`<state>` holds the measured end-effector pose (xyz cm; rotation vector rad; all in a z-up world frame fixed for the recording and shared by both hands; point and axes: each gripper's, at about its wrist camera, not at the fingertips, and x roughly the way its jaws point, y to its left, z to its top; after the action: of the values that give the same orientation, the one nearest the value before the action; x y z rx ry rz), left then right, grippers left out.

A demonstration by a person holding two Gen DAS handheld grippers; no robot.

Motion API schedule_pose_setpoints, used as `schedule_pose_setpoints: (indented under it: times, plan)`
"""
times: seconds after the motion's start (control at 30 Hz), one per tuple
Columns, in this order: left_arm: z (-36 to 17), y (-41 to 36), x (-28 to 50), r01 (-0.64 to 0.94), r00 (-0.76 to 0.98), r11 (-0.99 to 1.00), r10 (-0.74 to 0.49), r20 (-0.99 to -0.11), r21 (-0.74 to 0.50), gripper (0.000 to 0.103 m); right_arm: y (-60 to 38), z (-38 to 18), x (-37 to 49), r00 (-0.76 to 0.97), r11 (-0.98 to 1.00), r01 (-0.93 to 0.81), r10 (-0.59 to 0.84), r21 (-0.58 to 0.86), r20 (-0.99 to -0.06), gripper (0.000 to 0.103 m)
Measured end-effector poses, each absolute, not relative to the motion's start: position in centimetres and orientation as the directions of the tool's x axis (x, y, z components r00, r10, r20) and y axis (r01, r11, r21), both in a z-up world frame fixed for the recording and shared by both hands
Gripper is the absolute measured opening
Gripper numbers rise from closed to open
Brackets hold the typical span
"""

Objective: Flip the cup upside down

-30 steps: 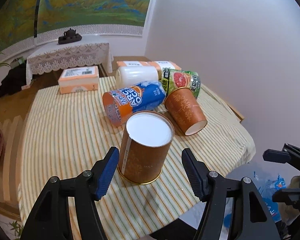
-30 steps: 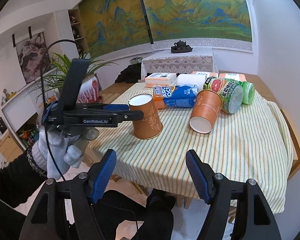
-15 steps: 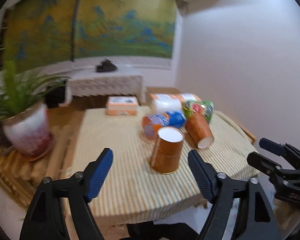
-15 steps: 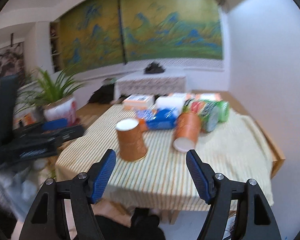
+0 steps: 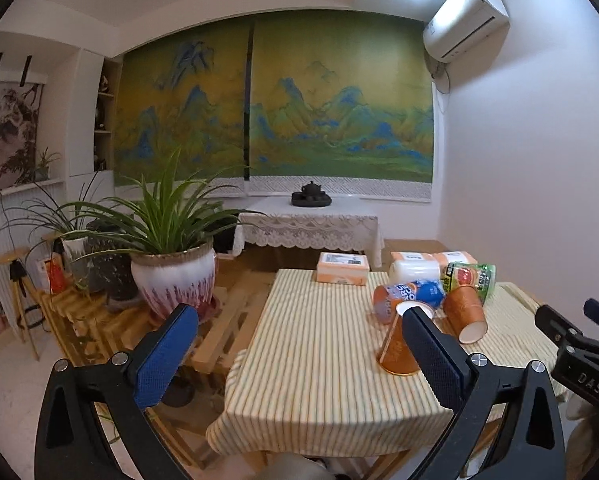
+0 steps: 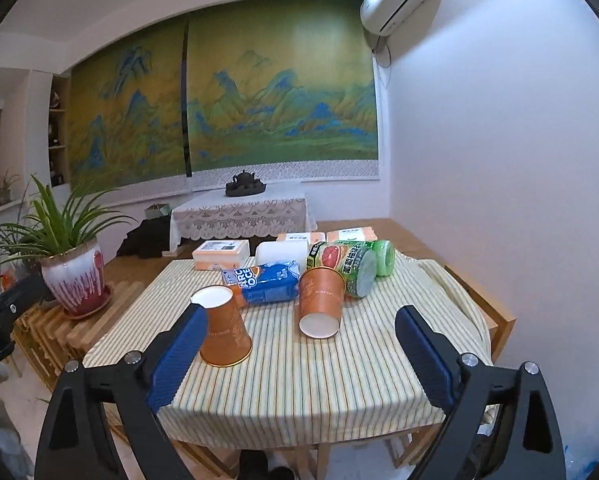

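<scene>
Cup upside down on striped surface, both grippers empty

Orange paper cup (image 6: 223, 326) stands upside down on the striped cloth of the surface (image 6: 339, 376), wide mouth on the cloth and white base facing up. In the right wrist view it sits at about 8 o'clock from the middle of the surface, near the front left edge. In the left wrist view the same cup (image 5: 395, 346) is partly hidden behind one blue pad.

A second orange cup (image 6: 320, 300) lies on its side near the middle, white inside facing the camera. Just behind the two cups, at 12 o'clock, a blue drink carton (image 6: 265, 278) lies flat, with a green can (image 6: 349, 266) beside it at 1 o'clock. Further back are a white tub (image 6: 281, 254) and an orange and white box (image 6: 219, 254).

The right gripper (image 6: 301, 360) has its fingers spread wide, holding nothing, back from the front edge of the surface. The left gripper (image 5: 299, 358) is also spread wide and empty, to the left of the surface.

A potted plant (image 5: 171, 256) stands on wooden slats at 9 o'clock.
</scene>
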<state>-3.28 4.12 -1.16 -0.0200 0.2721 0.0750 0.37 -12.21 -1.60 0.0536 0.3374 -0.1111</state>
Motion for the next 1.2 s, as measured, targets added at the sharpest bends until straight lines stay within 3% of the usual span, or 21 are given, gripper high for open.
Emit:
schedule_pose_setpoints:
  times: [1.2]
  plan:
    - [-2.2, 2.7, -2.5, -0.073, 0.946, 0.997, 0.069, -0.316, -0.001, 0.103, -12.1, -1.5, -0.3, 0.946, 0.990, 0.137, -0.119, 0.036, -0.302, 0.093]
